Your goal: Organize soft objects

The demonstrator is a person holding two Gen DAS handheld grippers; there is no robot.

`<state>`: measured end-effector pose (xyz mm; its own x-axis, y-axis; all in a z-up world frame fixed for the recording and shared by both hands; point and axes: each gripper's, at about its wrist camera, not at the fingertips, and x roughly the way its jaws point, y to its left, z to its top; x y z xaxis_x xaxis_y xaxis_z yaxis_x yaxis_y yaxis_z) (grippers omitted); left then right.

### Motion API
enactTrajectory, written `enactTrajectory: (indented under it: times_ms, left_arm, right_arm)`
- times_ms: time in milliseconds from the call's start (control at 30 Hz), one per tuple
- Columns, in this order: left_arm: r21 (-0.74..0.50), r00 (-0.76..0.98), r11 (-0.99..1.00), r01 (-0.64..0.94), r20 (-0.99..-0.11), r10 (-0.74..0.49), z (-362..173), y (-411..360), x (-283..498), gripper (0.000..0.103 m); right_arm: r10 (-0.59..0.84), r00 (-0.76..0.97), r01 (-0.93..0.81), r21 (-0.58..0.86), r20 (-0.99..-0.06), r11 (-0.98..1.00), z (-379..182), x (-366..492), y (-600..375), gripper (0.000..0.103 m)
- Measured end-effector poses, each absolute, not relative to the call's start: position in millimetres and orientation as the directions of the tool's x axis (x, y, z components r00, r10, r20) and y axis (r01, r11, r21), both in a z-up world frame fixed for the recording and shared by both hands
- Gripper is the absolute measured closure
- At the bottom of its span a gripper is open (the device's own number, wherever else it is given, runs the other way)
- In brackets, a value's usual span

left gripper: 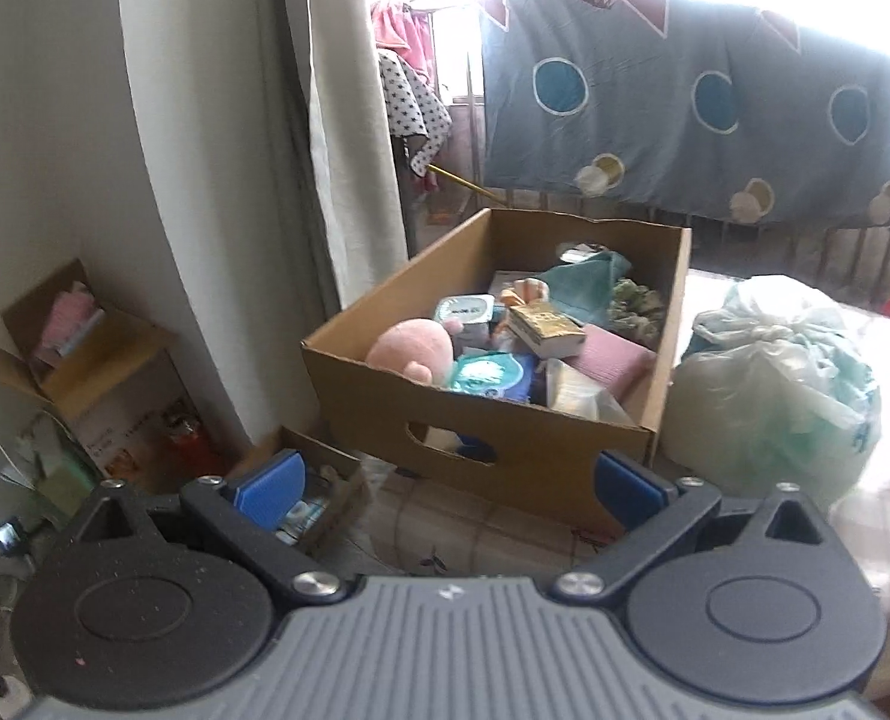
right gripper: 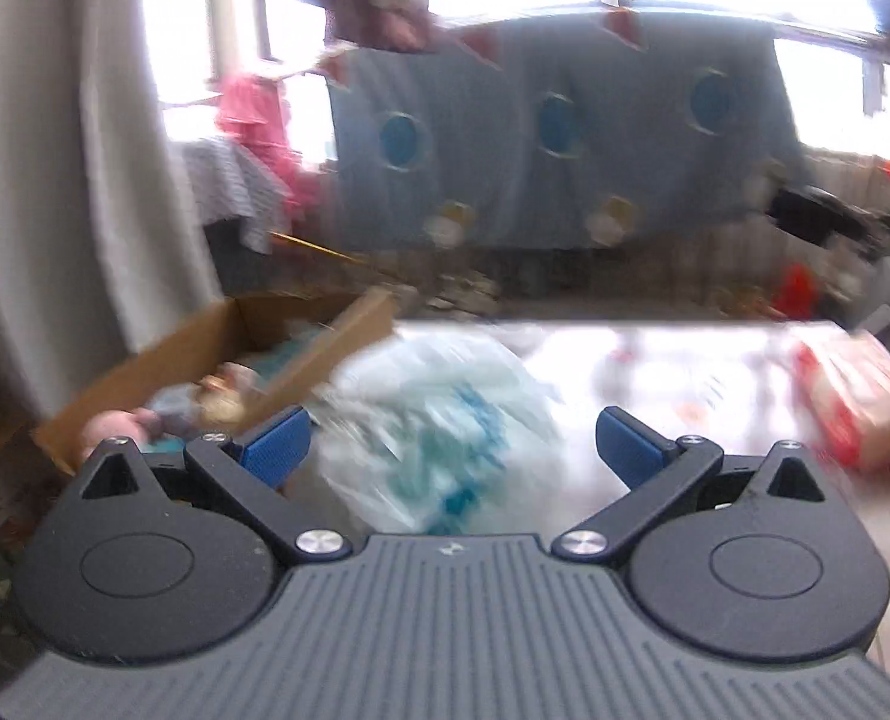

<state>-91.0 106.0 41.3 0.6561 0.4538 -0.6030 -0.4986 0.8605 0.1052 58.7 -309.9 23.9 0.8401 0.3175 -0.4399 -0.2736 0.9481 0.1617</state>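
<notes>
A brown cardboard box [left gripper: 541, 450] stands on the patterned surface, filled with a pink plush toy [left gripper: 412, 351], teal cloth [left gripper: 589, 279], packets and small boxes. My left gripper [left gripper: 448, 483] hovers just in front of the box, open, with nothing between its blue pads. To the right of the box sits a tied pale plastic bag [left gripper: 775, 396] of soft stuff. In the blurred right wrist view the same bag [right gripper: 445, 420] lies straight ahead of my right gripper [right gripper: 451, 450], which is open wide and empty; the box [right gripper: 163, 354] is to its left.
A blue quilt with round patches [left gripper: 685, 114] hangs across the back over a rail. A curtain [left gripper: 349, 120] and wall stand left, with a small open carton [left gripper: 79, 342] on the floor. A red and white package [right gripper: 853, 396] lies at the right.
</notes>
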Motion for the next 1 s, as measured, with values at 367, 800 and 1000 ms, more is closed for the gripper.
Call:
enactTrajectory:
  times_ms: [367, 800, 1000]
  left_arm:
    - [0.138, 0.645, 0.885, -0.445, -0.636, 0.423, 31.7, 110.1, -55.3, 0.000]
    - [0.051, 0.624, 0.914, -0.402, -0.716, 0.314, 15.9, 124.6, -38.3, 0.000]
    - [0.062, 0.630, 0.918, -0.392, -0.710, 0.317, 14.4, 122.3, -37.3, 0.000]
  right_arm:
    - [0.318, 0.789, -0.316, 0.096, -0.526, 0.944, 3.8, 21.9, -274.6, 0.001]
    - [0.345, 0.743, -0.372, 0.075, -0.573, 0.925, 5.8, 20.1, -249.3, 0.001]
    - [0.335, 0.734, -0.371, 0.064, -0.591, 0.926, 1.4, 23.4, -244.9, 0.001]
